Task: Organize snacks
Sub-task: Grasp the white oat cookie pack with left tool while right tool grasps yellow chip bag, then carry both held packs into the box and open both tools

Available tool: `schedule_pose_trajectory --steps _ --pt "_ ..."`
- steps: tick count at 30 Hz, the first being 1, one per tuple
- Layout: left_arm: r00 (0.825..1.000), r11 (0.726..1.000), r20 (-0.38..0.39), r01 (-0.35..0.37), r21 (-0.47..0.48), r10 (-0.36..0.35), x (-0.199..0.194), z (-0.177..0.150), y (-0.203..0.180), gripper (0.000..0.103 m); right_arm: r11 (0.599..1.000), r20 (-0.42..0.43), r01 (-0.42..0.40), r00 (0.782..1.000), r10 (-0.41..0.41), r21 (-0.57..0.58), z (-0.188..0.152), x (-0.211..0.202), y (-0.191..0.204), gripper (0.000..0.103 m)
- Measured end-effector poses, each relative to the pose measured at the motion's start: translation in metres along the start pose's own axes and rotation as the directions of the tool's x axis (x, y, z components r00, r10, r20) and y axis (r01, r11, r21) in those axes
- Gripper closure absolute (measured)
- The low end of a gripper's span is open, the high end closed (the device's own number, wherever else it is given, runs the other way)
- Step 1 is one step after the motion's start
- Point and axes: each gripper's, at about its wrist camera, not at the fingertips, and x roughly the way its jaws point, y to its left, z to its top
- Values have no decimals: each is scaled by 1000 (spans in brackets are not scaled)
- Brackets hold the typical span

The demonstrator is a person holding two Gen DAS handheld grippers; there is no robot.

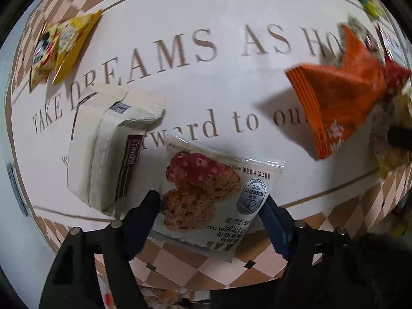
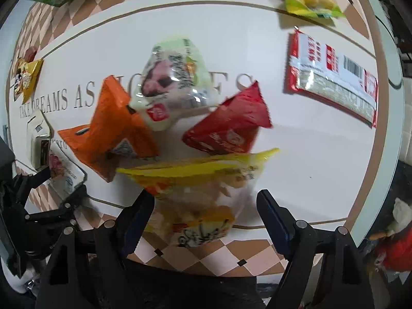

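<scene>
Risk entry: left gripper (image 1: 209, 206) clamped on the clear cranberry-oat cookie packet (image 1: 213, 195) at the mat's near edge; right gripper (image 2: 206, 206), jaws apart, straddles the yellow-topped clear snack bag (image 2: 198, 195), which may slip free.

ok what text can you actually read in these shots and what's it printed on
"TAKE DREAMS AS HO..." then "...ward to ou...": table mat, rest hidden by packets.
"Franzzi": white box, brown side label.
"CRANBERRY OAT COOKIES" and "CRANBERRY": cookie packet, seen upside down between the left gripper fingers; its small Chinese print is unreadable.
Red and white packet: barcode and red blocks, too blurred.
Orange packet, yellow packet: unreadable.
</scene>
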Motion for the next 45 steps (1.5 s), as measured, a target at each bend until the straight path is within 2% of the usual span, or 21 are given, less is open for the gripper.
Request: schedule_pose_trajectory --steps 3,5,6,8,12,14,16,17,19,21,24,27,31,35,37,42,45 --pt "999 992 -20 31 -122 -33 1 2 18 29 1000 -2 -4 1000 4 29 -4 0 -14 19" --pt "996 970 -39 71 -231 -83 2 3 26 29 998 7 -21 1000 21 52 -9 -1 -26 35" --pt "995 963 -40 82 -258 -95 2 3 29 29 997 5 -36 999 36 66 -11 0 -30 51" --pt "993 954 -42 92 -284 -109 2 4 30 29 993 5 -76 997 76 88 -13 -1 -36 57" --pt "993 960 -46 92 -264 -108 4 13 38 27 995 6 -56 998 56 77 -11 -3 -36 56" --pt "993 962 -42 99 -254 -113 3 18 39 27 995 -14 -44 999 46 94 -8 -1 -24 45" --pt "993 963 -34 100 -250 -112 4 24 40 29 991 -30 -60 998 64 116 -7 10 -17 43" --pt "995 966 -25 88 -245 -98 2 24 41 30 989 -43 -72 996 78 131 -8 14 -18 43" --pt "997 970 3 72 -233 -73 -4 23 42 30 982 -42 -103 993 111 159 -13 18 -26 57" --pt "998 973 29 63 -223 -58 -13 24 36 30 983 -17 -104 994 107 153 -16 14 -27 63" --pt "996 979 74 55 -197 -41 -36 26 29 30 985 19 -99 995 97 142 -22 1 -23 65" --pt "990 981 133 76 -178 -53 -66 27 25 30 981 51 -132 991 126 139 -26 -19 -23 65" --pt "973 982 215 118 -148 -84 -116 32 27 30 977 104 -182 980 171 114 -28 -56 -28 66" --pt "942 980 314 160 -116 -117 -173 49 27 30 972 175 -223 963 207 75 -19 -99 -34 66" --pt "928 978 348 180 -109 -132 -185 55 18 30 969 213 -240 951 224 54 -10 -126 -31 66" --pt "896 973 422 201 -110 -137 -224 91 16 30 963 323 -269 911 255 -1 5 -189 -27 66" --pt "878 966 454 229 -121 -151 -247 121 22 30 963 391 -271 884 255 -16 32 -217 -15 66"
